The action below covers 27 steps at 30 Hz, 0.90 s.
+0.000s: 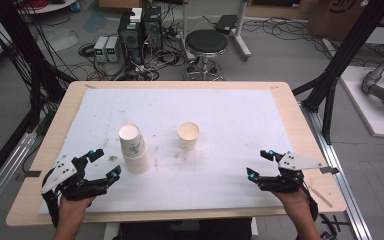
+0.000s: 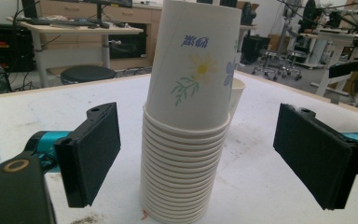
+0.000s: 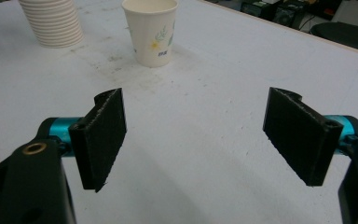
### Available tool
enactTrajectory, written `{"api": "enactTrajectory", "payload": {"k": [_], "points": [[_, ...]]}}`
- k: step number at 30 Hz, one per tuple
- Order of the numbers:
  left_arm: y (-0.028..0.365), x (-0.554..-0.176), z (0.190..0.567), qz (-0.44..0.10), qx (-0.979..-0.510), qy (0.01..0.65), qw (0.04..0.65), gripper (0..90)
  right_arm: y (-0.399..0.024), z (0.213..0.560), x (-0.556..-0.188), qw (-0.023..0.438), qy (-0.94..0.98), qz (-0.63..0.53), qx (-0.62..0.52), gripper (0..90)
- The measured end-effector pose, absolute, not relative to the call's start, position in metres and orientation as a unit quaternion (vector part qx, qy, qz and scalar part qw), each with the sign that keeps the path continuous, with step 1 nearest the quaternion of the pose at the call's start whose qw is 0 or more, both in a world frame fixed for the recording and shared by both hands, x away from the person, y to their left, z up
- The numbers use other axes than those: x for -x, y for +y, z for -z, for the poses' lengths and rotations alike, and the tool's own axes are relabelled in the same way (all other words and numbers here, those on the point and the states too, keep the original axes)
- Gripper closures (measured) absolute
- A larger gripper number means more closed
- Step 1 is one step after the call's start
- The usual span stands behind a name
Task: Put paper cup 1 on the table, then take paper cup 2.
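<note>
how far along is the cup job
One single cup already stands apart from the cup stack on the table. The left tool sits open beside the stack, pads clear of it; the right tool is open and holds nothing. The stacked cups look left to handle.

White paper cups [image 2: 186, 140] carry yellow flowers with green leaves (blue lettering too) on a white mat [image 1: 230, 115].
</note>
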<state>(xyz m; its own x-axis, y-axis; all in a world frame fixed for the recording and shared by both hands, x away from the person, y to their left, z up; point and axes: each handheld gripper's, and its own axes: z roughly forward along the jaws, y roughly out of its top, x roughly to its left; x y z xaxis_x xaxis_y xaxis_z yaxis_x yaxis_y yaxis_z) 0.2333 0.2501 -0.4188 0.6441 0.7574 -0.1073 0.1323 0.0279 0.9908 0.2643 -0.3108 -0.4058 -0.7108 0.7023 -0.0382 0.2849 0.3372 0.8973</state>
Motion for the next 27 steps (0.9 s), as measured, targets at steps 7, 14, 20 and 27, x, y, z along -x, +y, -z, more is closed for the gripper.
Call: {"api": "enactTrajectory", "payload": {"k": [7, 14, 20, 27], "points": [[0.2501, -0.2355, 0.4195, -0.246, -0.649, 0.344, 0.633, 15.0, -0.3130, 0.4054, -0.2625, 0.218, 0.787, -0.484, -0.314, 22.0], [0.2506, -0.2376, 0.4214, -0.244, -0.648, 0.347, 0.632, 15.1, -0.3148, 0.4054, -0.2603, 0.218, 0.784, -0.485, -0.320, 22.0], [0.2505, -0.2370, 0.4199, -0.247, -0.645, 0.351, 0.632, 15.1, -0.3143, 0.4068, -0.2591, 0.217, 0.788, -0.482, -0.317, 22.0], [0.2507, -0.2325, 0.4158, -0.256, -0.643, 0.355, 0.629, 15.1, -0.3142, 0.4064, -0.2576, 0.215, 0.789, -0.483, -0.313, 22.0]]}}
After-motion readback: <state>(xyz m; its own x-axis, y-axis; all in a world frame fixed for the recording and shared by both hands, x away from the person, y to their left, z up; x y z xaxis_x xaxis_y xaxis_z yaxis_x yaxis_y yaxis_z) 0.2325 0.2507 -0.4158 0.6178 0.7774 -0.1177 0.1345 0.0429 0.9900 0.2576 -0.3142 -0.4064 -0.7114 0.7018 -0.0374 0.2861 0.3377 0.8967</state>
